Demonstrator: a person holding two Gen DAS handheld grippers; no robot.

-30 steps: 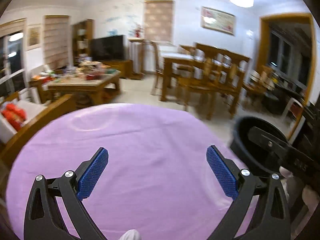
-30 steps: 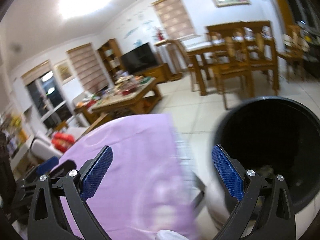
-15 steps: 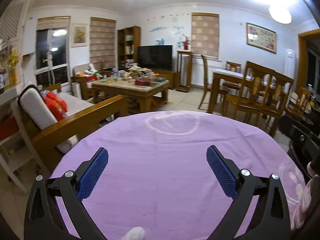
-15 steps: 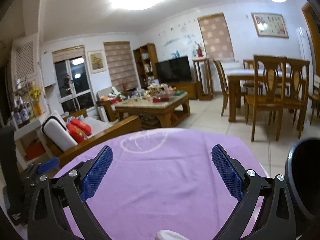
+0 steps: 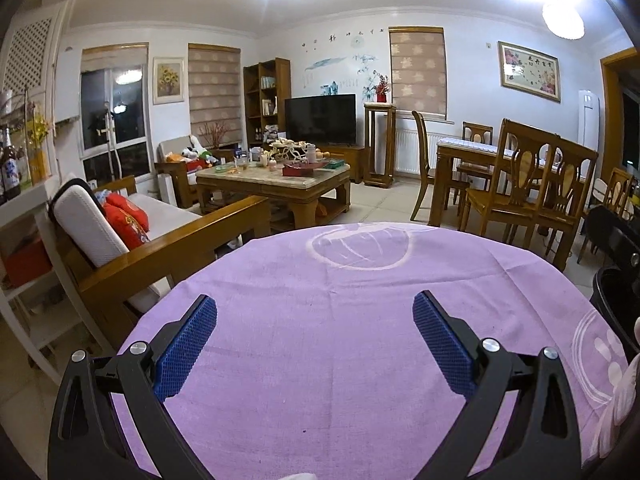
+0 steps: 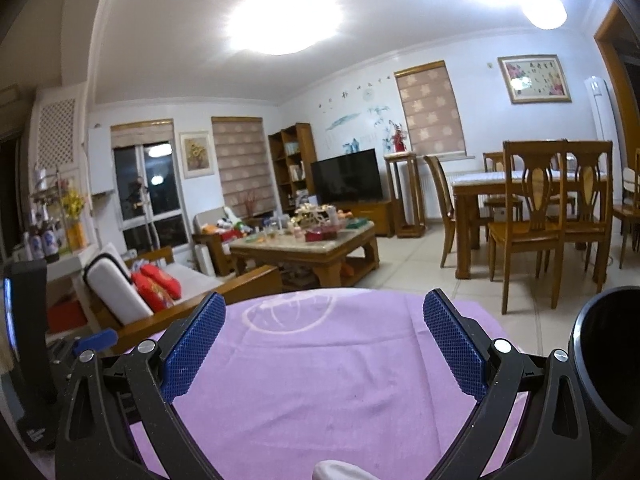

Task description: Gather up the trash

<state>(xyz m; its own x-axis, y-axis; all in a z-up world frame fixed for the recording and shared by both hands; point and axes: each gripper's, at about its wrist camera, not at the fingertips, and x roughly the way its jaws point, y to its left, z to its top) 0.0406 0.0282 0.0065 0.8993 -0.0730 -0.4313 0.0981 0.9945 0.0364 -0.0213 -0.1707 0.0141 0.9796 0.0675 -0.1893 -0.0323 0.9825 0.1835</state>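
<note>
My left gripper [image 5: 316,320] is open and empty above a round table with a purple cloth [image 5: 340,352]. My right gripper [image 6: 324,316] is open and empty over the same cloth [image 6: 320,392]. A black trash bin [image 6: 608,364] stands at the table's right edge, just right of the right gripper; its rim also shows in the left wrist view [image 5: 612,300]. I see no trash on the cloth.
A wooden sofa with white and red cushions [image 5: 120,232] stands left of the table. A cluttered coffee table [image 5: 276,176] lies beyond. A dining table with chairs [image 5: 520,176] is at the right. A dark device [image 6: 28,340] stands at the left.
Both cameras swung left from the bin and tilted up. The bin has slid to the right edge of both views. Both grippers stayed open.
</note>
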